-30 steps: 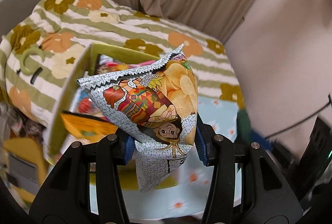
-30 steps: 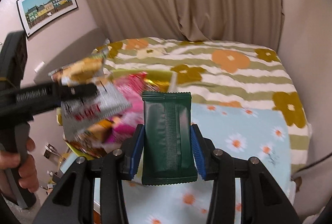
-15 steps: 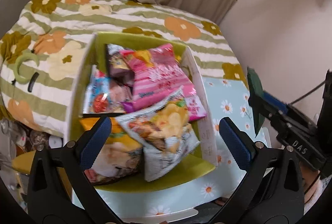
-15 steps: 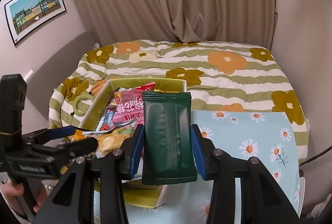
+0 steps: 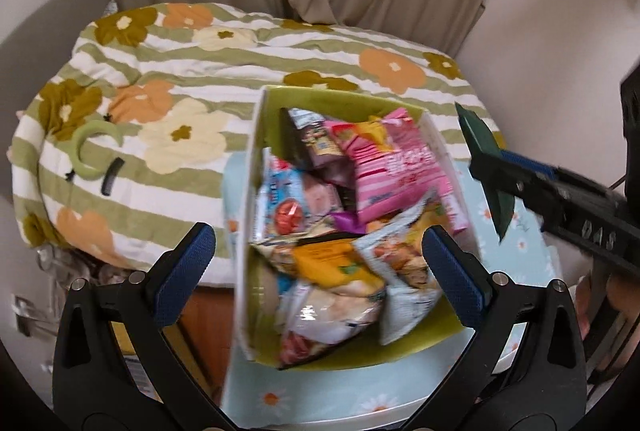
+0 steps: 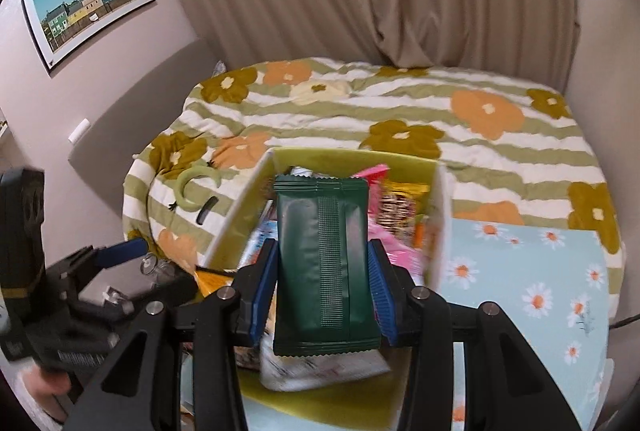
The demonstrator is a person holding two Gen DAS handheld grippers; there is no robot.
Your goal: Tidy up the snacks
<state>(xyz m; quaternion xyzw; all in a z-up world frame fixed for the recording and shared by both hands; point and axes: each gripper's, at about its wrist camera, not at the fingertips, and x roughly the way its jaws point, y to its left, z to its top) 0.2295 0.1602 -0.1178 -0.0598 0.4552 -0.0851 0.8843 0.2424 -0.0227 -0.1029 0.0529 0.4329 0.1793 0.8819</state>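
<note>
Holding: our right claw [image 6: 323, 287] grips a dark green snack packet [image 6: 325, 263] upright, both blue pads on its long sides; the jaws are just starting to open, yet the packet is between them and not slipping.
Left claw: our left claw [image 5: 318, 271] stands wide and released, nothing between its pads, hovering over the near end of the box.
Box: we see a white box with a lime-green lining [image 5: 247, 215] on the counter [image 5: 320, 387], which wears a pale blue daisy cloth, just beside a bed with a striped floral quilt [image 5: 192, 67].
Contents: a pink packet [image 5: 394, 171] lies toward the far end, an orange bag [image 5: 332, 265] and a crisp bag with a grey patterned wrapper [image 5: 404, 271] near the front, with several more packets under and around them.
Position: in the right wrist view the green packet hangs above the box's near half, so we judge it is over the drop spot.
Done: most snacks we can see are already in the box.
Left: we judge that only this green packet remains to go in; whether others lie out of view we cannot tell.
Risk: the pile is high and loose, so a packet dropped on top may slide toward the rim.
</note>
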